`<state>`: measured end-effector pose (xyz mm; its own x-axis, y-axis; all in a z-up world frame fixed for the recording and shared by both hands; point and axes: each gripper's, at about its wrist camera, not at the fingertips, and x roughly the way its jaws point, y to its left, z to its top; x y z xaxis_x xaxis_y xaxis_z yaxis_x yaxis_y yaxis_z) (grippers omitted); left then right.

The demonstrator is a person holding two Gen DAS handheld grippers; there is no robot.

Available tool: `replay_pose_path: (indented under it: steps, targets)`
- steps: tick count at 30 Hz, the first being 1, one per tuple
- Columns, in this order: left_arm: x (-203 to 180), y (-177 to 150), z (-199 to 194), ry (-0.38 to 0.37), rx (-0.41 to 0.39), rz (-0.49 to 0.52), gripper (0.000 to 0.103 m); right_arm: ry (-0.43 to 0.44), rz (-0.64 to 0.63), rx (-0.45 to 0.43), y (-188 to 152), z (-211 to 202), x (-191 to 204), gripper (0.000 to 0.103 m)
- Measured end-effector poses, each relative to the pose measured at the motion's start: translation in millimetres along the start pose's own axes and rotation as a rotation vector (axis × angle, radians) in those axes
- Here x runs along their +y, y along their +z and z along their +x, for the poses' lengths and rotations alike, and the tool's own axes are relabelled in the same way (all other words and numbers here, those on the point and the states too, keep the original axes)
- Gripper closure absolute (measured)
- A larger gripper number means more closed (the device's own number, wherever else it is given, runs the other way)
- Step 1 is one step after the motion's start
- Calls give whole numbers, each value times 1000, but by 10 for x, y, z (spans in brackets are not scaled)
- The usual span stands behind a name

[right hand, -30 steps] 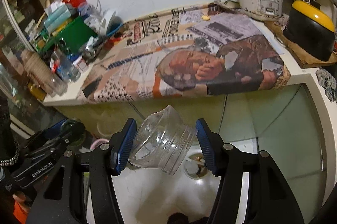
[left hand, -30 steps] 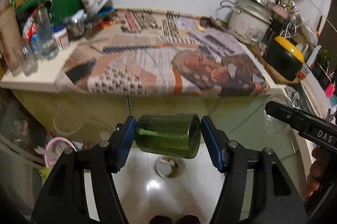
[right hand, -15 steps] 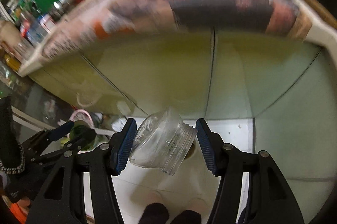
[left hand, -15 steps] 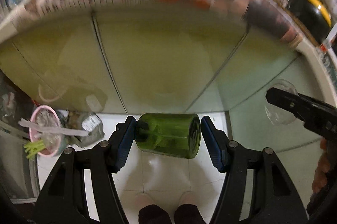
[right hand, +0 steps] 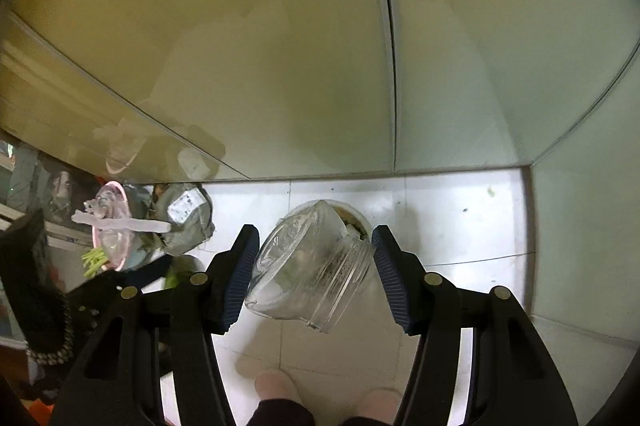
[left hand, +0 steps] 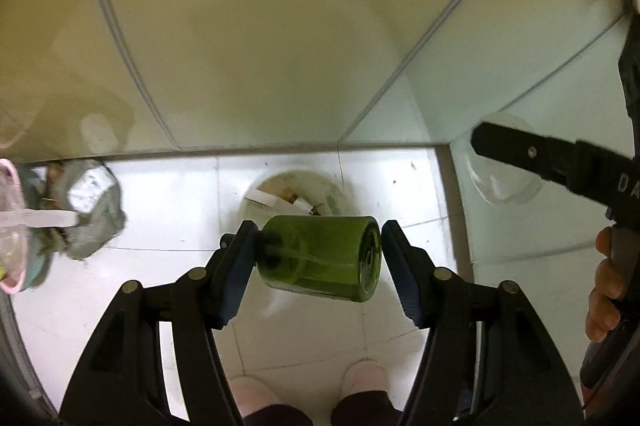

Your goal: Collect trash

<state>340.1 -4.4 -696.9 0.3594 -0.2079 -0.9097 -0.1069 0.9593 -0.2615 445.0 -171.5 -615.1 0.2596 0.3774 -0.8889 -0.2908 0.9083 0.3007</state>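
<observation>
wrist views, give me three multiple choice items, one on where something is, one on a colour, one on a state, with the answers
1. Where is the round trash bin?
A. on the floor by the cabinet base
B. on a countertop
C. hanging from a cabinet door

2. What colour is the jar in the left claw?
A. clear
B. green
C. red

3. What state is the right claw in?
A. wide open and empty
B. shut with nothing between its pads
C. shut on a clear jar

Answers:
1 A, the bin sits on the white floor tiles, just in front of the cabinet doors.
2 B, the jar between the blue pads is dark green glass.
3 C, both blue pads press the clear jar, which hangs tilted above the bin.
</observation>
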Motion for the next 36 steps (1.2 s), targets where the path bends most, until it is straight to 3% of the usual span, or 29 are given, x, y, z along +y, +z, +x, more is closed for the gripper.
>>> replay_pose_path:
  steps: [5,9,14,19,21,28,32,36]
  targets:
    - [138,-157,744,-33,49,12,41,34,19,19,-93,579,-150,48]
    - [235,-258,1110,-50,82,18,41,66,11,28,-74,807,-194,48]
    - [232,-352,1370,-24,121,46,40,126,26,51,-122,1047,-326,48]
    - [240,-407,1475,-36,126,54,40,109,23,64,-176,1125,-369,44]
    - [230,-406,1455,-32,105,66,35,101,8,57,-176,1110,-377,44]
    - [172,-337,1150,1,83,59,35,54,-7,15,-174,756,-327,44]
    - [80,-207,490,36,38,40,35,-7,-18,-28,-102,187,-214,44]
    - [-73,5,-490,76,-25,7,35,-94,-83,-83,38,-611,17,44]
